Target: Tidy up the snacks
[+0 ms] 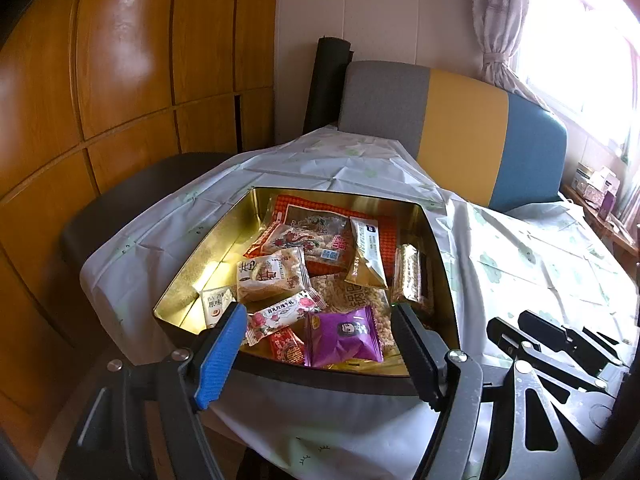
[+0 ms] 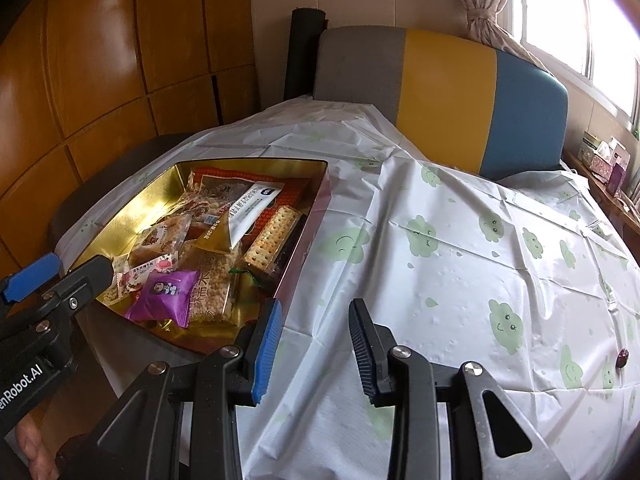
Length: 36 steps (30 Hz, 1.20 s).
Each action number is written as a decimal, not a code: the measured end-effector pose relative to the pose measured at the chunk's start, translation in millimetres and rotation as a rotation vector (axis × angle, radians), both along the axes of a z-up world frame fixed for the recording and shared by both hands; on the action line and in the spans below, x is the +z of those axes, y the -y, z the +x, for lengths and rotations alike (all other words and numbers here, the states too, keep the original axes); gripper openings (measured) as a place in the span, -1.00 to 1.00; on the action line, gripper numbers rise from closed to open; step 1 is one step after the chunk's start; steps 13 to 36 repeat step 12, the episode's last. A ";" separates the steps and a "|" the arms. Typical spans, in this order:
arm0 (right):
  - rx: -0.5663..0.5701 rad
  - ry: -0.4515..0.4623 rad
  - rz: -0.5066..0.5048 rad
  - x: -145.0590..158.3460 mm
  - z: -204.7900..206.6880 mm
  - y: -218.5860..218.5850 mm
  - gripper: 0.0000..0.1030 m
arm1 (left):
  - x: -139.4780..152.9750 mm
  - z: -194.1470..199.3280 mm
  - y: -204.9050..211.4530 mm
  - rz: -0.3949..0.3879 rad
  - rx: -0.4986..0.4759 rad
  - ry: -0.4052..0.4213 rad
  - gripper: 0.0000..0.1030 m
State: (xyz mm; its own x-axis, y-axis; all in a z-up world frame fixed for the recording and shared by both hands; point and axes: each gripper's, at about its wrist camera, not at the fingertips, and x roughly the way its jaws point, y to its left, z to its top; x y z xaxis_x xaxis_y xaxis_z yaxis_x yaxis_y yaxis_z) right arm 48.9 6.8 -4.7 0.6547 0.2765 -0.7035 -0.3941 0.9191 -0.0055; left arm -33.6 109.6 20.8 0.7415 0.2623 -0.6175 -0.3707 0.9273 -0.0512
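Note:
An open gold tin (image 1: pixel 208 256) holds several wrapped snacks: a purple packet (image 1: pixel 344 336), a rose-print packet (image 1: pixel 284 316), a cracker pack (image 1: pixel 412 276) and a white-and-gold sachet (image 1: pixel 366 252). My left gripper (image 1: pixel 316 312) is open and empty, just above the tin's near edge. In the right wrist view the tin (image 2: pixel 132 208) lies to the left, with the purple packet (image 2: pixel 166 294) near its front. My right gripper (image 2: pixel 314 316) is open and empty over the tablecloth, right of the tin. The left gripper (image 2: pixel 60 276) shows at the left edge there.
The table wears a white cloth with green cloud faces (image 2: pixel 460 248). A small dark round object (image 2: pixel 622 358) lies on the cloth at the right. A grey, yellow and blue chair back (image 2: pixel 440 96) stands behind the table. Wooden panels (image 1: pixel 100 100) line the left wall.

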 end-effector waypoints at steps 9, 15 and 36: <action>-0.012 -0.010 -0.001 -4.8 -0.3 4.4 -0.31 | -1.0 -0.3 -3.3 -0.009 0.004 0.029 0.31; -0.021 -0.014 -0.001 -6.4 1.1 9.2 -0.31 | -0.6 0.4 -2.1 0.004 0.000 0.024 0.31; -0.021 -0.014 -0.001 -6.4 1.1 9.2 -0.31 | -0.6 0.4 -2.1 0.004 0.000 0.024 0.31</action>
